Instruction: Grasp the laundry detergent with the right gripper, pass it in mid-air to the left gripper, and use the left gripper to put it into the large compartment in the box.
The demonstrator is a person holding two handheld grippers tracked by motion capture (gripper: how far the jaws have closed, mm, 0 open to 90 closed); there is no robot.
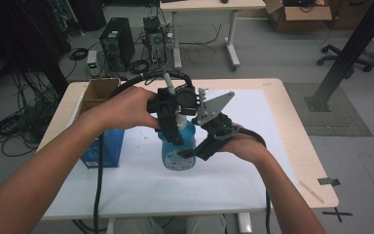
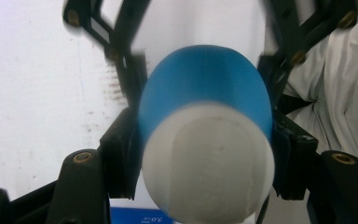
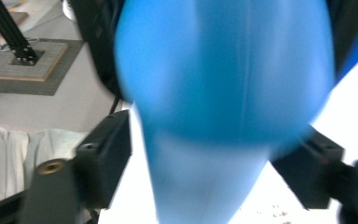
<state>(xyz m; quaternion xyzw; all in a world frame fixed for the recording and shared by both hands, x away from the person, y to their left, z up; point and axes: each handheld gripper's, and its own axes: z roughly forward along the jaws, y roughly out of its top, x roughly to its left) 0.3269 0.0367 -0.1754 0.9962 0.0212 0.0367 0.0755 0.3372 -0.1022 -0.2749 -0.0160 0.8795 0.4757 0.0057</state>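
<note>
A blue bottle (image 1: 177, 146) with a pale spray top stands upright on the white-covered table (image 1: 253, 180). My left gripper (image 1: 168, 124) comes down from above, its jaws on either side of the bottle's upper part. In the left gripper view its pads (image 2: 121, 154) press against the bottle (image 2: 205, 93), so the left gripper (image 2: 205, 154) is shut on it. My right gripper (image 1: 187, 151) reaches in from the right at the bottle's lower body. In the right gripper view the blurred blue bottle (image 3: 223, 70) sits between the jaws of the right gripper (image 3: 205, 172), with gaps at both pads.
An open cardboard box (image 1: 97, 92) and a blue carton (image 1: 109, 146) stand at the table's left edge, close to my left forearm. A strip of tape (image 1: 311, 191) lies near the right front corner. Computers and cables sit on the floor beyond the table.
</note>
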